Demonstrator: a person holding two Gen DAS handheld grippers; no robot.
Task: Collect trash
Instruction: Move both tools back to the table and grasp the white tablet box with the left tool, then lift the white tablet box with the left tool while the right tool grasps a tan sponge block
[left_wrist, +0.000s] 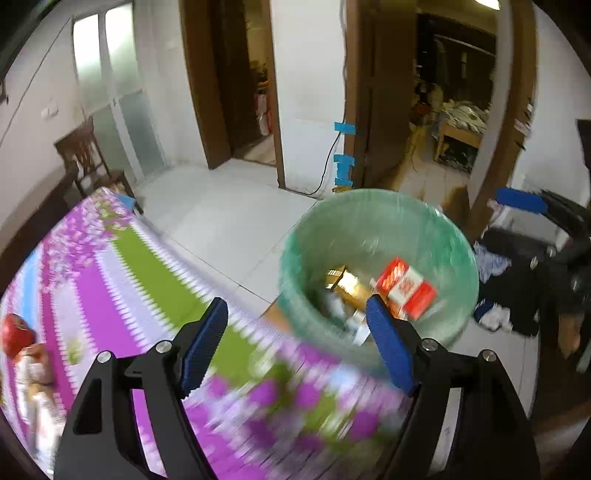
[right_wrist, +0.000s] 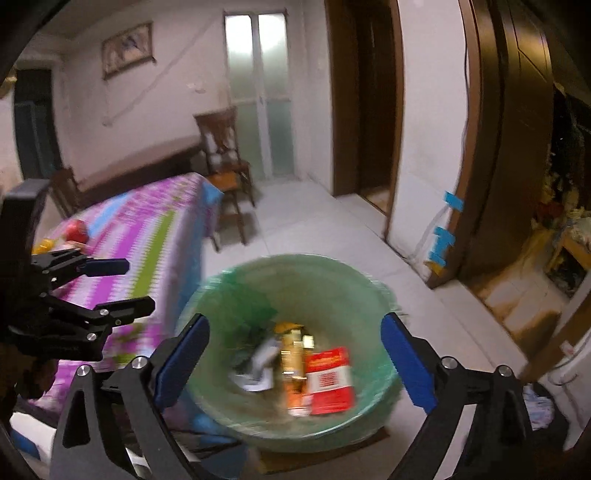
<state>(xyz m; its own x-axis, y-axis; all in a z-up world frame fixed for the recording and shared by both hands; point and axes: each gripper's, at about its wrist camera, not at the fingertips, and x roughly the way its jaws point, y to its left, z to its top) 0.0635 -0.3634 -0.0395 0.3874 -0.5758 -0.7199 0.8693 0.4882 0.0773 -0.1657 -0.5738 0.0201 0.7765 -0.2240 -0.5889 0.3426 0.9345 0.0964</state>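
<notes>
Now, in the left wrist view, the left gripper (left_wrist: 297, 325) has its jaws spread with nothing between them, above the edge of the flowered tablecloth (left_wrist: 110, 280), and the green-lined trash bin (left_wrist: 436, 229) holds a red-and-white box (left_wrist: 406, 288). In the right wrist view, the right gripper (right_wrist: 295, 339) also stands wide and empty over the bin (right_wrist: 332, 280), where the red box (right_wrist: 330, 380) lies beside crumpled paper (right_wrist: 258, 369).
</notes>
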